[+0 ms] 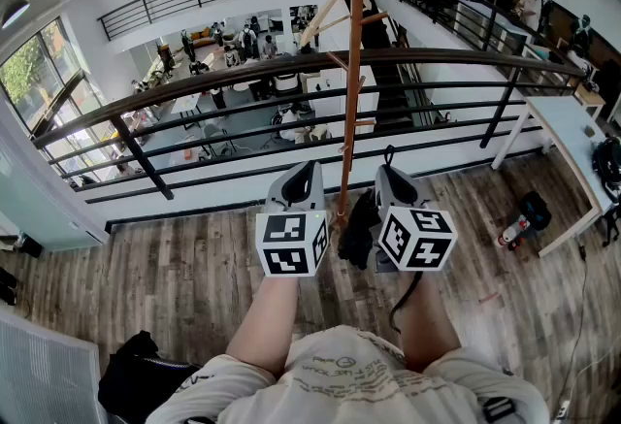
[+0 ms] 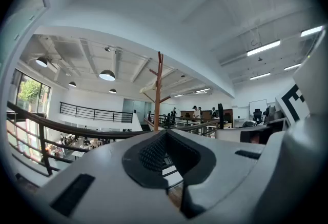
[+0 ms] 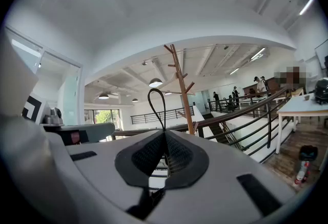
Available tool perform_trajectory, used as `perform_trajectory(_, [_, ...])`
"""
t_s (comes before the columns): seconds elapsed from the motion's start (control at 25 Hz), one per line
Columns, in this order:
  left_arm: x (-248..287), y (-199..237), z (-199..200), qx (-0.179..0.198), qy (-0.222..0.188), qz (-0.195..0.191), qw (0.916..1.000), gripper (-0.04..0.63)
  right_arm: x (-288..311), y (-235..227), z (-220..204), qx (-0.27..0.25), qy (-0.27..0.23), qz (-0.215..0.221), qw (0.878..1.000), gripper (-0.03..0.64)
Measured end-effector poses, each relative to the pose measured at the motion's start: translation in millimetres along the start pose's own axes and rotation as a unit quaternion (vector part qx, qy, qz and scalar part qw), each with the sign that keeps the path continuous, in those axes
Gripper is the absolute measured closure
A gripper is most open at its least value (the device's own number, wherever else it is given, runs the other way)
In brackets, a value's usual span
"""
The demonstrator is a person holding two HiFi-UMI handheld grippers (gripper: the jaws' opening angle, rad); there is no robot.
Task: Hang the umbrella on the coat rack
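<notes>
The wooden coat rack (image 1: 351,73) rises straight in front of me, just before the balcony railing; it also shows in the left gripper view (image 2: 157,95) and the right gripper view (image 3: 183,89). My right gripper (image 1: 386,170) is shut on the umbrella's thin black strap loop (image 3: 155,99), which sticks up above the jaws. The folded black umbrella (image 1: 359,230) hangs below, between the two grippers and close to the pole. My left gripper (image 1: 309,168) is held level to the left of the pole, shut with nothing in it (image 2: 165,133).
A dark curved railing (image 1: 243,73) runs across behind the rack, with an open lower floor beyond. A white table (image 1: 572,136) stands at the right, with a red and black object (image 1: 524,218) on the wooden floor beside it. A black bag (image 1: 136,369) lies at lower left.
</notes>
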State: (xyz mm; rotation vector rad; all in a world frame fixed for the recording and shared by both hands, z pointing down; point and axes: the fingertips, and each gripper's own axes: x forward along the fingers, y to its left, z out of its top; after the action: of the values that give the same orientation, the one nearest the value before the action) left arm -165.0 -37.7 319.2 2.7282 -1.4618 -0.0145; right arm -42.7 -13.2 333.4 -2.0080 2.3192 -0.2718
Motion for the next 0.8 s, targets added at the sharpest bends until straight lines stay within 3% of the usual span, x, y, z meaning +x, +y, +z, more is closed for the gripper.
perform_trajectory(0.8, [9.8,-63.6,-21.1,0.007,0.008,-0.009,0.9999,0.597,-37.6,-46.7,-0.8,-0.005,-0.025,0.002,1.0,0.615])
